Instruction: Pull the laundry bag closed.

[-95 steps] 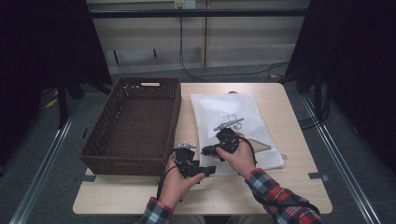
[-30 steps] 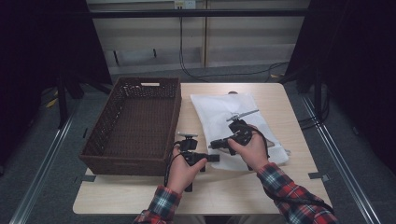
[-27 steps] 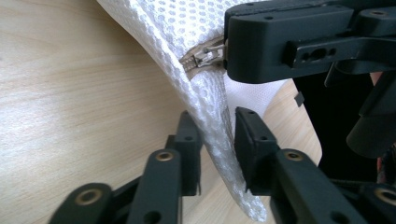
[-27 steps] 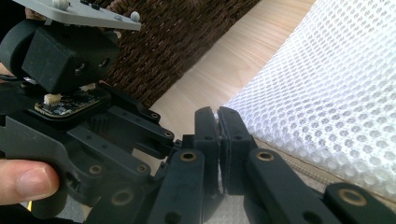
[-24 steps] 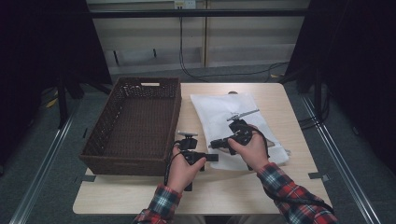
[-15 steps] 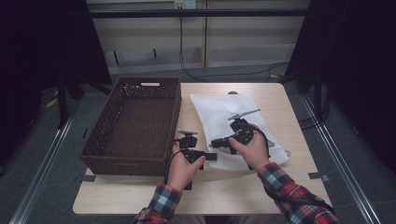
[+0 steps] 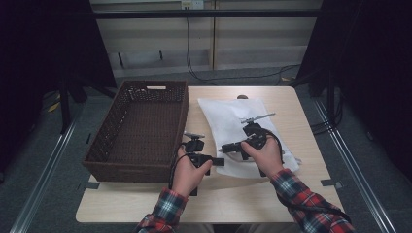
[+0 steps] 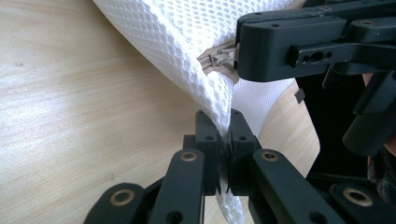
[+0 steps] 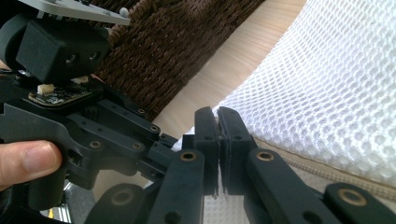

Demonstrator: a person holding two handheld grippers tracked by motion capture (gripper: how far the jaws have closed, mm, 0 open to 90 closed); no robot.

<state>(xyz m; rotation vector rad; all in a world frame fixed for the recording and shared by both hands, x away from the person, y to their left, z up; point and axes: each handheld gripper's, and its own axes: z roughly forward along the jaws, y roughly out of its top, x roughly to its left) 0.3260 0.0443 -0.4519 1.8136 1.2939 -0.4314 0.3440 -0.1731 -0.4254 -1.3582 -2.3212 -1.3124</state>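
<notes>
While the wicker basket (image 7: 141, 128) waits at the table's (image 7: 233, 199) left, we clamp our left gripper (image 7: 217, 161) on the near corner of the white mesh bag (image 7: 228, 121), its jaws having just been closing on the fabric. Beside it, our right gripper (image 7: 224, 147) pinches the zipper pull (image 8: 219, 57), judging by its position; anchoring the corner probably lets the zipper slide without bunching.

A brown wicker basket (image 7: 138, 128) sits on the left part of the wooden tabletop (image 7: 301, 104). Cables (image 7: 233, 77) trail across the floor beyond the far edge.
</notes>
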